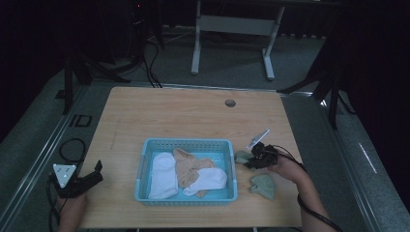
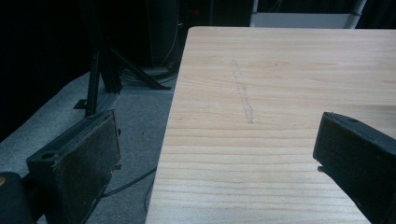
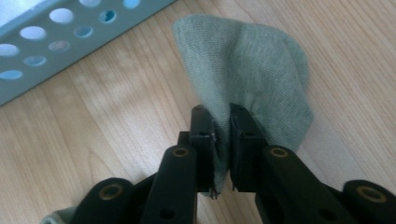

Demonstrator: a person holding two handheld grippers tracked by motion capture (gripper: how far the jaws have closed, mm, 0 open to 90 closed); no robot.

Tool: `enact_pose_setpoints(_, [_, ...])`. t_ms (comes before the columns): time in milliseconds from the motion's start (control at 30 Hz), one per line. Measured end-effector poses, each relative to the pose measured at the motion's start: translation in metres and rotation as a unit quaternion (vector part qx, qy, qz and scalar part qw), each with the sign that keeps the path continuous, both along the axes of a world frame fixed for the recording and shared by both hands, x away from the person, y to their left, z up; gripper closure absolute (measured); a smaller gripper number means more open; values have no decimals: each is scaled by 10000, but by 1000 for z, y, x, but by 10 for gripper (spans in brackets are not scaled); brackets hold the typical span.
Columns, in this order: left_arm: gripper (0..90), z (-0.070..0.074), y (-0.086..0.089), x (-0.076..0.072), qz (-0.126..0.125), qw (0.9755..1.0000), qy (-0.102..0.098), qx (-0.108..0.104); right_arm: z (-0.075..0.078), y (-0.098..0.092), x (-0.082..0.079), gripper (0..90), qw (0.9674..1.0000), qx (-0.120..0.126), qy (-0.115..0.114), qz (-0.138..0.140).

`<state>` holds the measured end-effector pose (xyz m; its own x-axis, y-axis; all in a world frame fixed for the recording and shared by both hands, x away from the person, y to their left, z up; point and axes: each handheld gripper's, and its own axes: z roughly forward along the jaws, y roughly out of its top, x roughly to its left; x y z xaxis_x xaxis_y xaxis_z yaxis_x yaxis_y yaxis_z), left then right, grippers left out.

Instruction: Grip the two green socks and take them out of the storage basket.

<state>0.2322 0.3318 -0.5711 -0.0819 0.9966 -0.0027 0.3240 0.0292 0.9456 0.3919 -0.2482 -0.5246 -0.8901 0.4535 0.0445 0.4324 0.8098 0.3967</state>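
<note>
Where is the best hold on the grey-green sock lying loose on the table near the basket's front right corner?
Probably its raised, rumpled edge. The loose grey-green sock lies flat on the table, right of the blue basket, so a descent from above would suit, pinching a fold. The right gripper is shut that way on the other sock. The left gripper is open.

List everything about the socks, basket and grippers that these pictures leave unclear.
- Right gripper, right gripper view: shut on the grey-green sock; the pinched edge is hidden between the jaws.
- High view: that sock is partly behind the gripper and too small to read.
- Basket, high view: the socks inside overlap, so their count is unsure; in the right gripper view its wall is cut off by the frame.
- Left gripper, left gripper view: open; both jaws are cropped.
</note>
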Motion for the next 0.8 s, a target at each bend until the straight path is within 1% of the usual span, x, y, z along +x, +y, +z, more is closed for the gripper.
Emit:
enact_pose_setpoints(67, [4,0,0,0,0,10000,2,-3,0,0,-1,770,10000,9,18,4])
enact_pose_setpoints(100, [4,0,0,0,0,10000,1,-3,2,1,-2,726,10000,-7,38,13])
enact_pose_setpoints(200, [4,0,0,0,-1,10000,2,-3,8,2,-7,655,9999,-79,-16,76])
enact_pose_setpoints(300, [3,0,0,0,2,10000,0,0,20,1,-13,577,9998,87,-109,173])
enact_pose_setpoints(333, [4,0,0,0,0,10000,0,5,27,-1,-14,539,9995,113,-247,138])
enact_pose_setpoints(367, [4,0,0,0,1,10000,2,7,27,-1,-14,539,9995,113,-247,138])
enact_pose_setpoints(400, [4,0,0,0,1,10000,0,7,32,-5,-15,526,9993,194,-329,43])
enact_pose_setpoints(433, [4,0,0,0,2,10000,0,4,32,-5,-15,526,9993,194,-329,43])
enact_pose_setpoints(467, [4,0,0,0,3,10000,0,2,36,-10,-16,499,9987,285,-418,-40])
enact_pose_setpoints(500, [4,0,0,0,6,10000,0,-1,36,-10,-16,499,9987,285,-418,-40])
enact_pose_setpoints(600, [3,0,0,0,4,10000,4,0,38,-19,-16,485,9976,385,-530,-240])
enact_pose_setpoints(667, [4,0,0,0,2,10000,1,9,38,-27,-16,467,9962,445,-686,-316])
enact_pose_setpoints(733, [4,0,0,0,2,10000,2,9,37,-34,-16,434,9952,461,-742,-446])
enact_pose_setpoints(767, [4,0,0,0,3,10000,2,7,36,-39,-17,427,9939,451,-833,-558])
enact_pose_setpoints(800, [3,0,0,0,4,10000,0,5,35,-43,-17,417,9935,472,-828,-616])
